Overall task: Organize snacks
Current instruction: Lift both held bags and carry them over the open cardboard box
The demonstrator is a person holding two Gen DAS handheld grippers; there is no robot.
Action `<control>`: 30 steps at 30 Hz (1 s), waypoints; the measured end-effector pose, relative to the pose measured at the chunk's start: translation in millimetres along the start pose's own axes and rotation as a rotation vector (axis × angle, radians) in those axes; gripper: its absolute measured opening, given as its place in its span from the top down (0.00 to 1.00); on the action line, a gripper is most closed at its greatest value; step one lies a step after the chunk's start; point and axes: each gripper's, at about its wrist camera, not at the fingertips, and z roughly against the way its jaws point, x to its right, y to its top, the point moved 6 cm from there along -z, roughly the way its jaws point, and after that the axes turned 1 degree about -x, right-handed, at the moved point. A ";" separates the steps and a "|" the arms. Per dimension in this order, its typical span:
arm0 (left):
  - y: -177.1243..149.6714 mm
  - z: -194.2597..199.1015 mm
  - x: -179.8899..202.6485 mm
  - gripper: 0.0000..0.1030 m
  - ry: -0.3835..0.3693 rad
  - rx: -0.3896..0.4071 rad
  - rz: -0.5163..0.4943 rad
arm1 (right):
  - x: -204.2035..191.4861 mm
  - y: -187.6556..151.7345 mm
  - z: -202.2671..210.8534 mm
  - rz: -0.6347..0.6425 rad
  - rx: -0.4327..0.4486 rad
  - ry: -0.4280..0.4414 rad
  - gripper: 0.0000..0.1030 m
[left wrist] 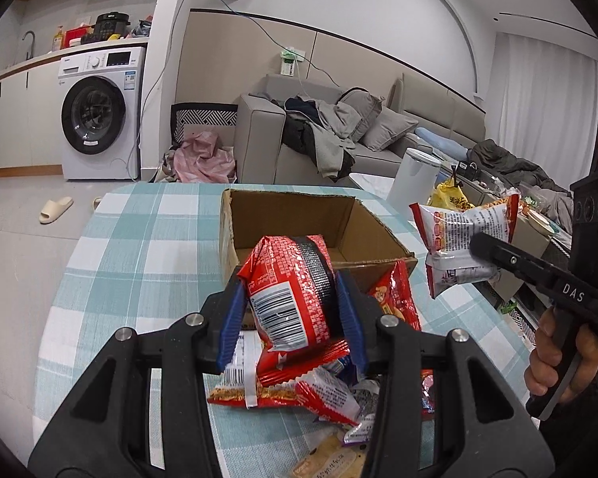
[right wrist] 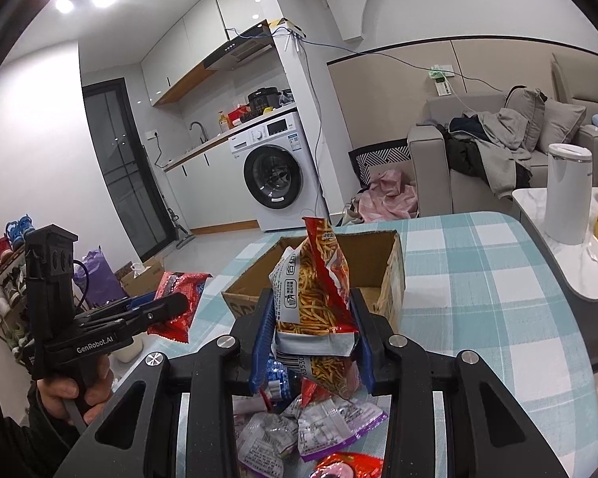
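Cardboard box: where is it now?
The cardboard box sits open on the checked table, just beyond both grippers' held packets, with the snack pile on its near side.

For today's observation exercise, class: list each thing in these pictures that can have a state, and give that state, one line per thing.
left gripper: shut on the red snack packet
red snack packet: held up above the pile
right gripper: shut on the fries packet
fries packet: held up, crumpled
cardboard box: open, nothing visible inside
snack pile: loose on the table
washing machine: door closed
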 end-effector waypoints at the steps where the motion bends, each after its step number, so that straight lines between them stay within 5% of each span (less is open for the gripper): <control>1: 2.3 -1.7 0.0 0.60 0.002 0.003 -0.003 | -0.3 2.2 -1.3 0.001 0.002 0.001 0.65; 30: 45.7 -90.0 -10.9 0.60 0.027 -0.010 -0.003 | 17.4 33.7 -66.4 -0.073 0.000 -0.036 0.65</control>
